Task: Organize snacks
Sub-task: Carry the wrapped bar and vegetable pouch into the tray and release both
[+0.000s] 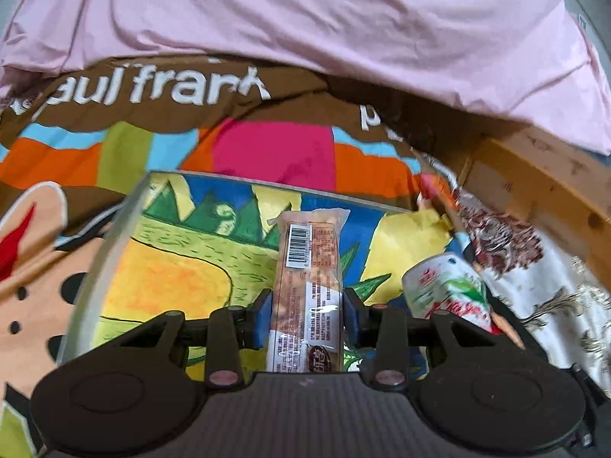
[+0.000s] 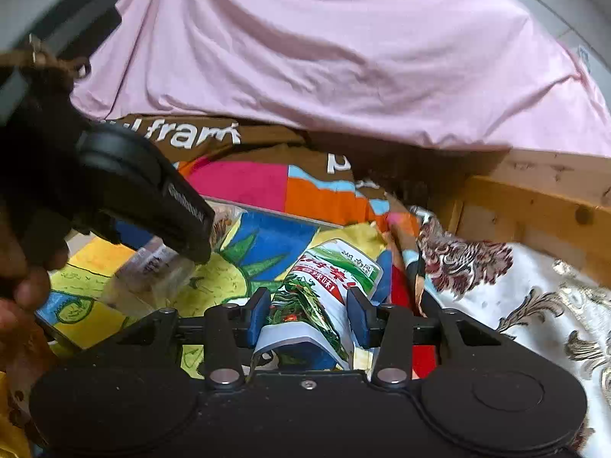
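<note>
Left gripper [image 1: 307, 311] clamped on biscuit pack [image 1: 307, 267], long axis pointing far; right gripper [image 2: 307, 315] clamped on green pouch [image 2: 324, 290], just right.

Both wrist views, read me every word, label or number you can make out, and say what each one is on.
"paul frank", first letter cut off: white letters on the brown band of the colourful bedsheet.
"p": lone white letter further right on that band.
Barcode and fine print on the long orange clear-wrapped snack bar in the left hand-held gripper: too small.
Chinese characters on the green and white snack pouch in the right hand-held gripper: upside down, unreadable.
</note>
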`<state>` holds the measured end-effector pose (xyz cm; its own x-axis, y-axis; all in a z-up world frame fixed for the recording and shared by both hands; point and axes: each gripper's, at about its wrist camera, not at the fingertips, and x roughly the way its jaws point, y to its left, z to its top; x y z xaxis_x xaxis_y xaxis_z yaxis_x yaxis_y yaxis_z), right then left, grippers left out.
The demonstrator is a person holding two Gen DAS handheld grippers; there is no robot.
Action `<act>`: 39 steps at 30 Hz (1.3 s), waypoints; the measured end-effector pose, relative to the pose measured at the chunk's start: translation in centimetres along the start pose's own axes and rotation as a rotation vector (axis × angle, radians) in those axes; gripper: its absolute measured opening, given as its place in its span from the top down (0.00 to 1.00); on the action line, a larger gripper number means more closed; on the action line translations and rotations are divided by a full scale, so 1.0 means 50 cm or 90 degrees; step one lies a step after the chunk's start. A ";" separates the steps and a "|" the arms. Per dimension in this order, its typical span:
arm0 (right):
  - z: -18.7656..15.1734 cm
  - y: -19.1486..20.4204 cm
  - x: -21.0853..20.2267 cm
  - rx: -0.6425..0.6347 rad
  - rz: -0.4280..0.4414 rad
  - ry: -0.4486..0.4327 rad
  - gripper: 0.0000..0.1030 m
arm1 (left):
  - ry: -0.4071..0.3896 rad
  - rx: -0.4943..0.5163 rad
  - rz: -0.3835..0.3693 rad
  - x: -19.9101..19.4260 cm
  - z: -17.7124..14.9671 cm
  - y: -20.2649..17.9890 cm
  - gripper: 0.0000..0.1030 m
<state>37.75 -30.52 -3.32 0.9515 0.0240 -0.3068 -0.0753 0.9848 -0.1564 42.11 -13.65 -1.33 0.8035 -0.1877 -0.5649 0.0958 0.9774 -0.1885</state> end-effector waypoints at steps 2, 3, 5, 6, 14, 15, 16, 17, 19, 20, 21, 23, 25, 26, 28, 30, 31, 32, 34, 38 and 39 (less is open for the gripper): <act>0.003 -0.008 0.015 0.012 0.003 0.013 0.55 | 0.009 0.005 0.006 0.026 -0.007 -0.005 0.60; 0.003 -0.010 0.019 0.018 0.004 0.022 0.54 | 0.012 0.005 0.010 0.035 -0.010 -0.007 0.60; 0.001 -0.012 0.030 0.028 0.010 0.037 0.54 | 0.017 0.004 0.020 0.052 -0.013 -0.011 0.60; -0.001 -0.012 0.035 0.034 0.010 0.042 0.54 | 0.017 0.005 0.022 0.058 -0.014 -0.012 0.60; -0.015 -0.009 0.052 0.044 0.011 0.072 0.52 | 0.027 0.030 0.046 0.089 -0.018 -0.028 0.60; -0.018 -0.008 0.058 0.043 0.010 0.081 0.52 | 0.028 0.031 0.047 0.092 -0.018 -0.028 0.60; -0.021 -0.008 0.063 0.043 0.010 0.090 0.51 | 0.029 0.032 0.049 0.095 -0.019 -0.029 0.60; -0.023 -0.008 0.066 0.044 0.010 0.098 0.51 | 0.031 0.033 0.051 0.097 -0.020 -0.030 0.60; -0.025 -0.010 0.069 0.048 0.010 0.102 0.49 | 0.036 0.033 0.057 0.103 -0.024 -0.030 0.60; -0.024 -0.010 0.069 0.047 0.011 0.103 0.47 | 0.038 0.033 0.058 0.105 -0.026 -0.030 0.60; -0.024 -0.009 0.069 0.045 0.010 0.104 0.46 | 0.041 0.033 0.059 0.107 -0.027 -0.030 0.59; -0.023 -0.008 0.067 0.045 0.007 0.101 0.45 | 0.044 0.031 0.059 0.109 -0.030 -0.030 0.59; -0.021 -0.011 0.066 0.048 0.007 0.100 0.41 | 0.044 0.027 0.056 0.107 -0.031 -0.028 0.57; -0.020 -0.012 0.064 0.049 0.007 0.099 0.38 | 0.043 0.024 0.053 0.106 -0.031 -0.027 0.54; -0.017 -0.014 0.057 0.051 0.005 0.100 0.31 | 0.042 0.020 0.048 0.100 -0.029 -0.025 0.42; -0.010 -0.017 0.042 0.060 0.008 0.094 0.24 | 0.038 0.017 0.048 0.092 -0.027 -0.023 0.34; -0.007 -0.019 0.033 0.067 0.009 0.090 0.23 | 0.034 0.013 0.047 0.085 -0.027 -0.021 0.30; -0.002 -0.021 0.022 0.073 0.009 0.083 0.19 | 0.030 0.007 0.045 0.078 -0.026 -0.018 0.28; 0.008 -0.025 -0.006 0.080 0.009 0.064 0.14 | 0.020 -0.007 0.040 0.058 -0.025 -0.010 0.21; 0.032 -0.033 -0.073 0.097 0.004 0.018 0.05 | -0.015 -0.025 0.040 0.002 -0.025 0.003 0.12; 0.039 -0.037 -0.094 0.104 0.003 0.005 0.05 | -0.023 -0.029 0.041 -0.014 -0.026 0.006 0.08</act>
<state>34.00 -32.13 0.22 0.9488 0.0288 -0.3144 -0.0302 0.9995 0.0002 40.83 -13.35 -2.03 0.8278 -0.1209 -0.5479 0.0174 0.9816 -0.1903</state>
